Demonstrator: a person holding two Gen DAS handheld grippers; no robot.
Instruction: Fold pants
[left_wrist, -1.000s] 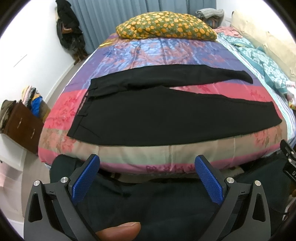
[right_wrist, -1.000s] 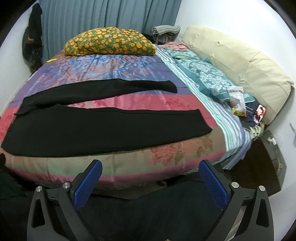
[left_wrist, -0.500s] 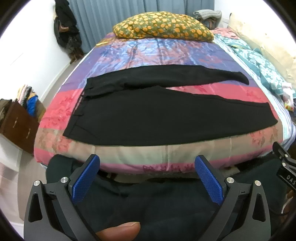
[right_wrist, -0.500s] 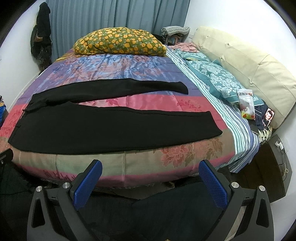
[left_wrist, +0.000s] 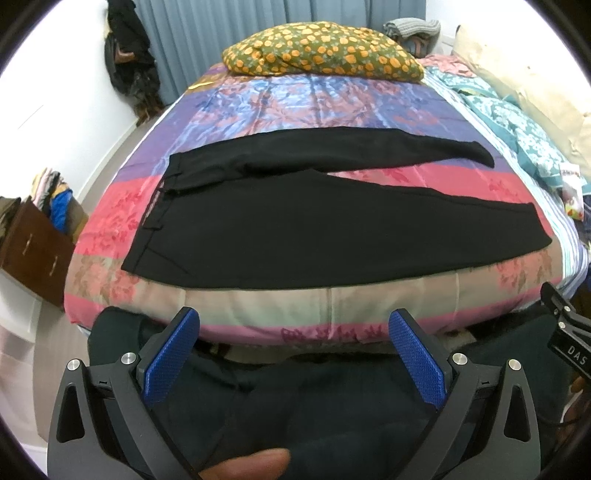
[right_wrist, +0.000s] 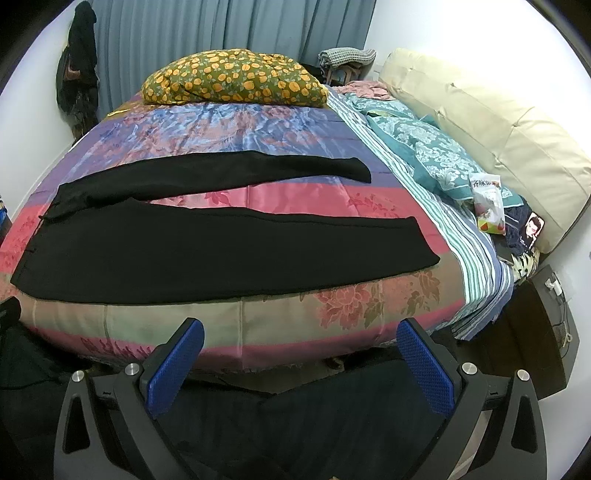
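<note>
Bed (left_wrist: 332, 314) holds flat pants (left_wrist: 332, 229); both jaws wide, empty.

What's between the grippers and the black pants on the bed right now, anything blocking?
Nothing visible. The black pants lie flat and spread on the floral bedspread, nothing on top. Left gripper and right gripper are both open, held short of the bed's near edge, with only bare bedspread between them and the near pant leg.

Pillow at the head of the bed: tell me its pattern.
The pillow is olive green with orange and yellow flowers, clearest in the right wrist view.
</note>
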